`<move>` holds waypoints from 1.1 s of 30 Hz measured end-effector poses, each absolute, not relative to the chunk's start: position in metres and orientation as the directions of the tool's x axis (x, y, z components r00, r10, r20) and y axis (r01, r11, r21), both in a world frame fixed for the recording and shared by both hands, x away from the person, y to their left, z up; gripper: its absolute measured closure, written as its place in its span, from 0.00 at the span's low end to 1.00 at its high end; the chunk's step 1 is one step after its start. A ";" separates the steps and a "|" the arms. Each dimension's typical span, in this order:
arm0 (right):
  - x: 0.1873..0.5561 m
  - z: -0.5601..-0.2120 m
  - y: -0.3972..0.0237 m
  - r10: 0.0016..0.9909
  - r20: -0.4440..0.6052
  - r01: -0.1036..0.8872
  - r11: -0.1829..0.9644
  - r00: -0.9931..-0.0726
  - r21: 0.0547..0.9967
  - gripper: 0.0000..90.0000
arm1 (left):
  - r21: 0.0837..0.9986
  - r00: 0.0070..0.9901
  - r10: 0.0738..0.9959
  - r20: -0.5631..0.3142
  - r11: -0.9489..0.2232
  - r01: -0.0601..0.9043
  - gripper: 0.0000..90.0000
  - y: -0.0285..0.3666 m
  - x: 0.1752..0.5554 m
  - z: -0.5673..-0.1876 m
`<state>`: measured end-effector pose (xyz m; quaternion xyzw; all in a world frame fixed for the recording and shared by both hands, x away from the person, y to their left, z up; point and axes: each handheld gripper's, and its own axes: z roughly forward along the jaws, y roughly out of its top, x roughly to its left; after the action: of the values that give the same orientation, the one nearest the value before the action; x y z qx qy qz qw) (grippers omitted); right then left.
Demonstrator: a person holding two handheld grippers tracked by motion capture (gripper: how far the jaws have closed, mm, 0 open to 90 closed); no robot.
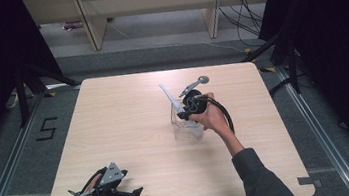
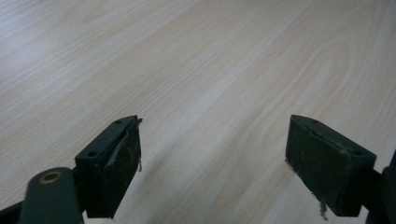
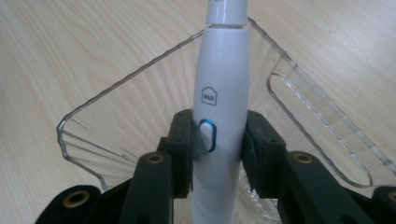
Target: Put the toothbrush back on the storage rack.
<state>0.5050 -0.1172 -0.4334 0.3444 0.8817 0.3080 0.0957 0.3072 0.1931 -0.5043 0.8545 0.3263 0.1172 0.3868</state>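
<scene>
Electric toothbrush (image 3: 219, 102): smooth, slippery, rigid, light; clamped mid-handle by right gripper (image 3: 218, 144) (over clear holder (image 3: 93, 116)); left gripper (image 2: 212, 158) gaping, empty.

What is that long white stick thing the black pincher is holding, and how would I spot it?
Look at the pale wooden table, then at the see-through plastic box right of its middle. Standing in that box, squeezed between the right gripper and its black fingers, is an electric toothbrush. It is the one white thing there, with a blue-ringed button and a little house-shaped logo.
</scene>
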 end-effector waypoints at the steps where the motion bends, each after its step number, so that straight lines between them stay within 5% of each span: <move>1: 0.507 -0.434 -0.118 0.641 0.023 0.509 0.586 -0.767 0.630 0.73 | 0.738 0.758 0.650 -0.052 -0.486 0.467 0.20 0.193 0.307 -0.504; 7: 0.503 -0.432 -0.118 0.673 0.054 0.560 0.567 -0.738 0.604 0.73 | 0.738 0.766 0.641 -0.051 -0.493 0.462 0.20 0.193 0.308 -0.504; 12: 0.506 -0.433 -0.120 0.641 0.025 0.504 0.579 -0.767 0.641 0.71 | 0.738 0.765 0.642 -0.045 -0.495 0.459 0.20 0.194 0.308 -0.504; 13: 0.502 -0.430 -0.120 0.682 0.053 0.563 0.554 -0.729 0.613 0.70 | 0.738 0.765 0.642 -0.047 -0.494 0.460 0.20 0.193 0.308 -0.504; 33: 0.484 -0.399 -0.141 0.640 0.015 0.447 0.519 -0.768 0.728 0.65 | 0.739 0.763 0.645 -0.043 -0.494 0.459 0.20 0.193 0.308 -0.504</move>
<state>0.4839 -0.1411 -0.3985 0.3154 0.8621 0.3753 0.1285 0.3078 0.1935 -0.5040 0.8557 0.3224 0.1204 0.3863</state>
